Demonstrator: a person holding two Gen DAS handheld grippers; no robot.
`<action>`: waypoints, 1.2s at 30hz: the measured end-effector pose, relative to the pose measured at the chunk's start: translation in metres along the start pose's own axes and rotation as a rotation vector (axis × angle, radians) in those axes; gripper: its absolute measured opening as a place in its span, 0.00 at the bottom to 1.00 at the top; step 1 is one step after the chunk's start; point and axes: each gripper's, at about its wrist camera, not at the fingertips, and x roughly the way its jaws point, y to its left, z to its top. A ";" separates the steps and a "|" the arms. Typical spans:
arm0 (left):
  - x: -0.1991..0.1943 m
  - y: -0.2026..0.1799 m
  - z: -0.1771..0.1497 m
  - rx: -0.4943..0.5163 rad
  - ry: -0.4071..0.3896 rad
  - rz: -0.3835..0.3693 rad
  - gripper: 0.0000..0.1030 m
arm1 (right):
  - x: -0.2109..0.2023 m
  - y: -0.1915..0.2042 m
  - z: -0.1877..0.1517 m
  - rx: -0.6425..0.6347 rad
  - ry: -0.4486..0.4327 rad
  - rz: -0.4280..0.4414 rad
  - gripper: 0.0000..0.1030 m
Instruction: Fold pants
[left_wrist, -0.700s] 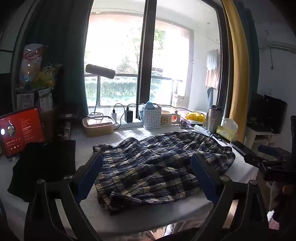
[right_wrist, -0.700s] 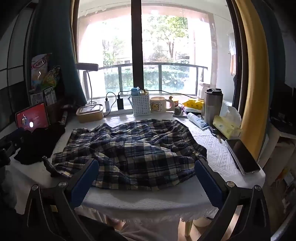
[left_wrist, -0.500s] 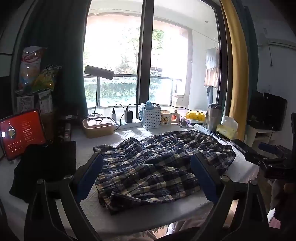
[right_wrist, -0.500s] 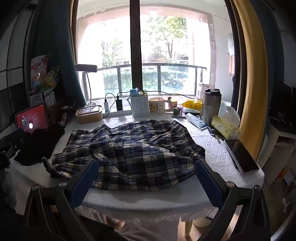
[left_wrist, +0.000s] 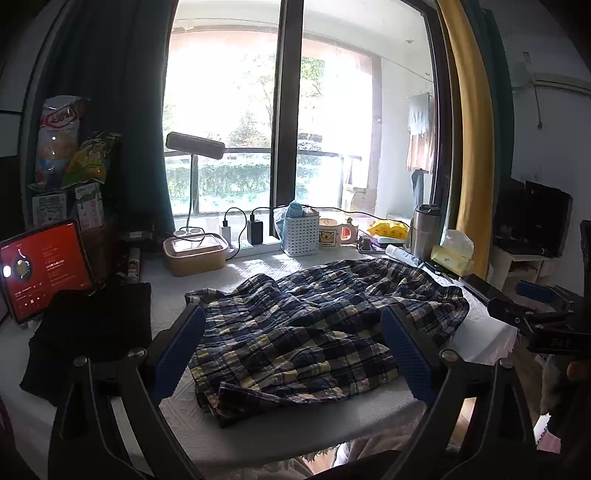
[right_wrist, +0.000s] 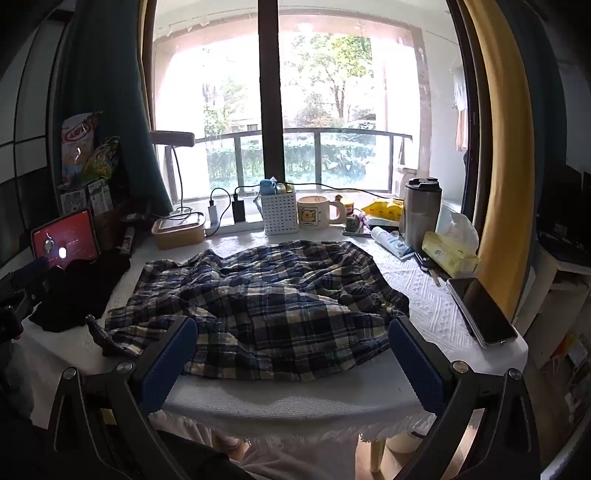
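Note:
Blue, white and yellow plaid pants (left_wrist: 314, 325) (right_wrist: 258, 299) lie crumpled across the white-clothed table (right_wrist: 295, 398). My left gripper (left_wrist: 291, 332) hovers over the table's near left edge, open wide, with nothing between its blue pads; the pants lie beyond them. Over the near edge my right gripper (right_wrist: 291, 343) is also open wide and empty, short of the pants' hem. In the left wrist view the right gripper (left_wrist: 532, 310) shows at the far right, held by a hand. The left gripper (right_wrist: 22, 284) appears at the left edge of the right wrist view.
A black folded garment (left_wrist: 92, 325) lies left of the pants, beside a red-screened tablet (left_wrist: 44, 269). Along the window stand a lunch box (right_wrist: 179, 230), white basket (right_wrist: 280, 214), mug (right_wrist: 314, 212), steel tumbler (right_wrist: 421, 214) and tissue pack (right_wrist: 448, 254). A phone (right_wrist: 484, 314) lies right.
Both views shift only slightly; the grippers stay open wide in front of the pants, and the pants have not moved.

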 end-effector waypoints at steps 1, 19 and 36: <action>0.000 0.000 0.000 0.000 0.000 0.000 0.92 | -0.001 0.001 -0.001 -0.002 0.000 0.000 1.00; 0.002 -0.002 -0.001 0.002 0.004 0.000 0.92 | 0.000 0.000 -0.001 -0.002 0.002 0.000 1.00; 0.002 -0.002 -0.004 0.003 0.007 0.003 0.92 | 0.000 0.001 -0.002 -0.001 0.006 0.000 1.00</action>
